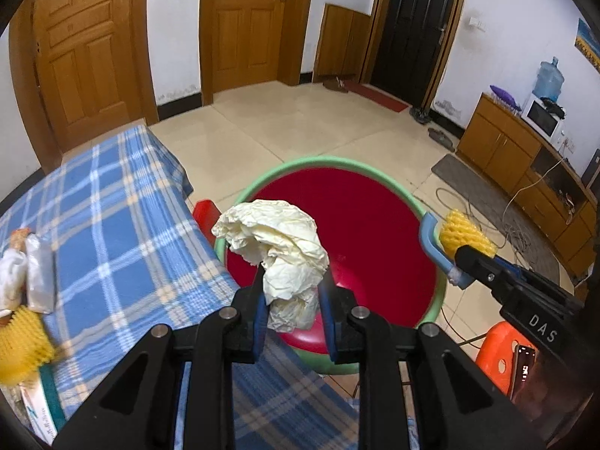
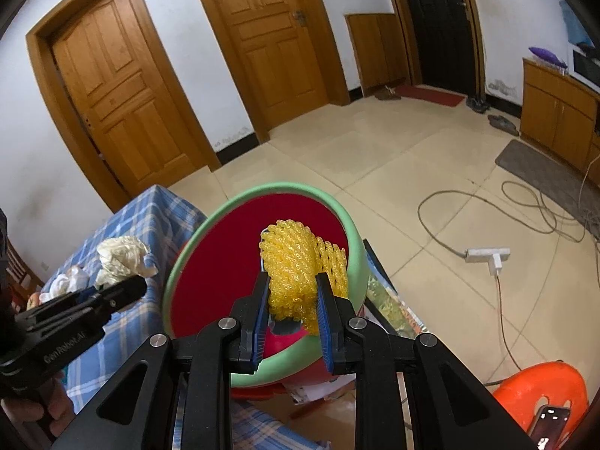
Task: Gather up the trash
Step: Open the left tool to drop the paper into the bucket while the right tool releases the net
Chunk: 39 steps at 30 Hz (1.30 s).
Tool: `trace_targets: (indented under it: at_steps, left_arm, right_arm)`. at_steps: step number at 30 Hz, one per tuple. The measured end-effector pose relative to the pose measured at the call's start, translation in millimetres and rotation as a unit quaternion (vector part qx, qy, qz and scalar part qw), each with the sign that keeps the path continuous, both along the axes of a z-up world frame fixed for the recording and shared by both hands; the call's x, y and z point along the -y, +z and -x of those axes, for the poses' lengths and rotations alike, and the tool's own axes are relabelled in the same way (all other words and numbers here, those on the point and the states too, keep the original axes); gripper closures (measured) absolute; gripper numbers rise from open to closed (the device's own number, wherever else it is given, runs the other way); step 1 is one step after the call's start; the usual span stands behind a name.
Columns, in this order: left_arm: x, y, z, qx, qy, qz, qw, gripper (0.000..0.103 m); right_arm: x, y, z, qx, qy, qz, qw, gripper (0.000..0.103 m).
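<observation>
Crumpled paper wad [image 1: 279, 247] clamped in my left gripper [image 1: 292, 296], held over the red basin [image 1: 375, 232] beside the plaid tablecloth [image 1: 123, 202]. Yellow foam net [image 2: 300, 270] pinched in my right gripper [image 2: 292, 300], also above the basin. Only the left view shows more trash [image 1: 26, 277] on the table; only the right shows the power strip [image 2: 487, 255] on the floor.

The left tool [image 1: 292, 292] grips crumpled paper [image 1: 277, 247] above the red basin [image 1: 375, 232].
</observation>
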State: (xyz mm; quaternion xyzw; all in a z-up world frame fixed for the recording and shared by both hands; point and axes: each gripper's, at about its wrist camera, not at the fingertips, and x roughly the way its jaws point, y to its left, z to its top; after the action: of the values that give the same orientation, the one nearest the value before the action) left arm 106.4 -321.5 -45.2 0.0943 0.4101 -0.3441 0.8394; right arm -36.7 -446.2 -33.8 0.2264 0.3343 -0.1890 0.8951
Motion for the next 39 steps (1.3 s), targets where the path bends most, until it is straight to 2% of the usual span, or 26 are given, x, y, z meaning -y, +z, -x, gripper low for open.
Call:
trace_targets:
  at_steps: [11,17,20,31,34,35,39]
  left_arm:
    - [17,-18,2,-0.012,-0.017,-0.031,0.9993,0.078]
    - [21,-16,8,0.001,-0.018,-0.041,0.999,0.056]
    - [17,-14,9,0.007,-0.011,-0.041,0.9991,0.051]
    - [-11,-4,8,-0.005,0.022,-0.025,0.9994,0.049]
    - [-20,-1,7,-0.008,0.034,-0.023,0.9991,0.049]
    - [-24,1,7,-0.008,0.038,-0.022,0.999,0.049]
    - [-42,9,7,-0.005,0.057,-0.016,0.9982,0.049]
  right_arm:
    - [11,-16,-6,-0.01,-0.006,-0.016,1.0,0.079]
    - [10,-13,-6,-0.008,-0.011,-0.013,1.0,0.079]
    - [11,-12,-6,-0.008,-0.011,-0.012,1.0,0.079]
    - [10,-14,-10,-0.011,0.004,-0.01,1.0,0.077]
    - [7,-17,-15,-0.017,0.01,-0.013,1.0,0.071]
    - [7,-17,-15,-0.015,0.01,-0.017,1.0,0.064]
    - [0,-13,-14,-0.007,0.014,-0.017,1.0,0.062]
